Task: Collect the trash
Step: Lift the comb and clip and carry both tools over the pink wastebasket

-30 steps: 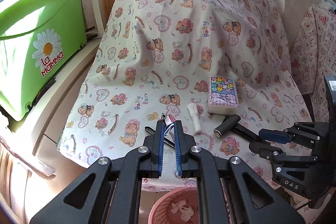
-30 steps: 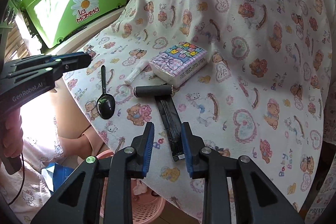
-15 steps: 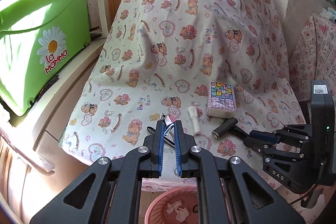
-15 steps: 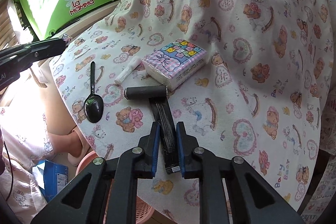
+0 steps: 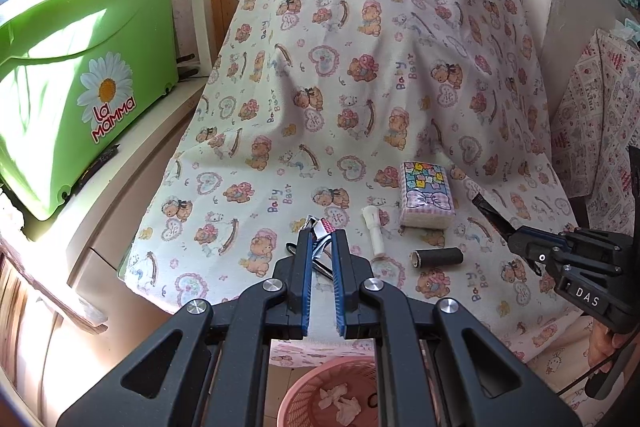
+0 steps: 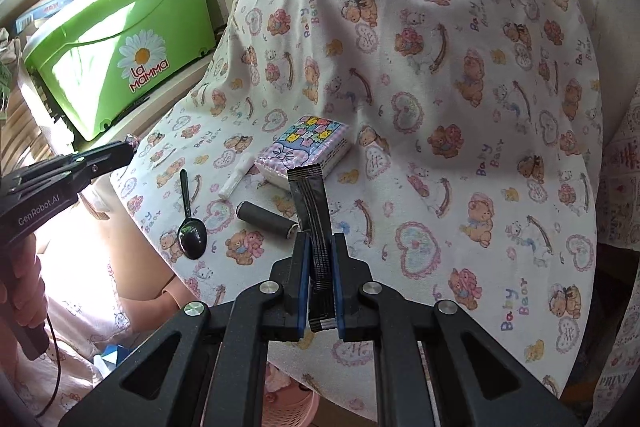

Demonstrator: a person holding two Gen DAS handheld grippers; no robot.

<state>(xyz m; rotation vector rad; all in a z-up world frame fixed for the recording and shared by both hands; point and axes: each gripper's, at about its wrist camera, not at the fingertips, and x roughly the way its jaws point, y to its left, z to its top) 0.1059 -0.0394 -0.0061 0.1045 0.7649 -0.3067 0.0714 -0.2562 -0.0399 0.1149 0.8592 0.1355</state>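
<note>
My right gripper [image 6: 319,243] has its jaws closing on a long black sachet [image 6: 314,211], pads pressing its sides. The sachet is lifted off the teddy-bear cloth [image 6: 460,147] and sticks up past the fingertips. My left gripper [image 5: 320,239] is shut on a small crumpled white, red and blue wrapper [image 5: 319,227] above the cloth's front edge. On the cloth lie a dark cylinder [image 6: 266,225], a small white tube [image 6: 237,179], a black spoon [image 6: 192,231] and a colourful tissue pack [image 6: 306,151]. A pink basket [image 5: 332,395] holding crumpled tissue stands below the left gripper.
A green "La Mamma" tub [image 5: 80,79] sits on a white ledge at the left. A person's hand [image 6: 20,291] and patterned clothing are at the lower left of the right wrist view. Another patterned cloth [image 5: 600,131] hangs at the right.
My right gripper has shut on the black sachet and raised it off the cloth, away from the dark cylinder. My left gripper has stayed shut on its wrapper and hardly moved.
</note>
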